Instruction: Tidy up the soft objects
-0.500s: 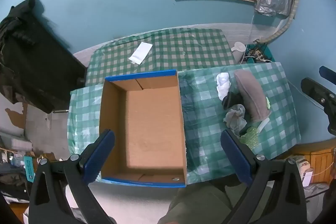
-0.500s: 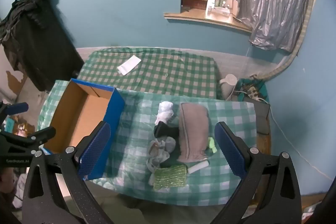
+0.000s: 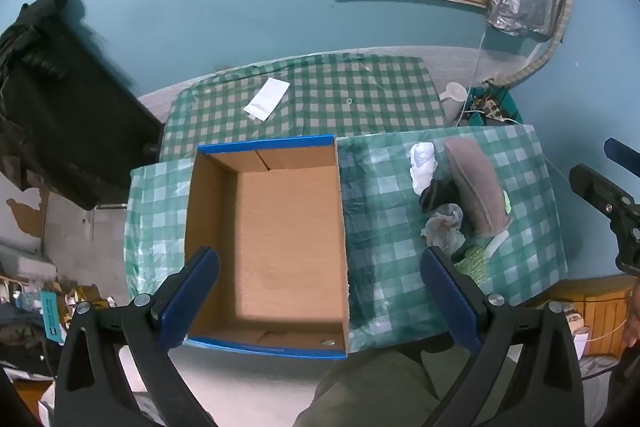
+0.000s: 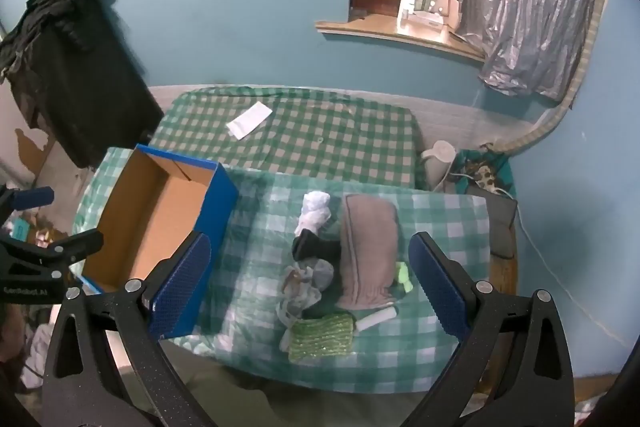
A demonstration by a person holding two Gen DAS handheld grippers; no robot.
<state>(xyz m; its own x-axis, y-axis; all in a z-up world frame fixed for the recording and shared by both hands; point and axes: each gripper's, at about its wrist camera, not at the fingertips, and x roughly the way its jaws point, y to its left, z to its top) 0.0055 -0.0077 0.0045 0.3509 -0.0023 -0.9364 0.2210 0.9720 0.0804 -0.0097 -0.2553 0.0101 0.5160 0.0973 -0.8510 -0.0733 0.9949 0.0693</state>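
With the left hand-held gripper (image 3: 320, 291) spread wide and empty above the empty cardboard box (image 3: 280, 239), the right hand-held gripper (image 4: 308, 283), equally wide, should probably descend onto one piece of the sock-and-cloth pile (image 4: 340, 263) on the worktop (image 4: 260, 227) beside it.

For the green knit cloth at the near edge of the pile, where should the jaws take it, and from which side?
Probably from above with the right gripper, whose jaws stand open, pinching the green cloth across its short width. It lies flat with its near edge free; a white roll lies at its right end.
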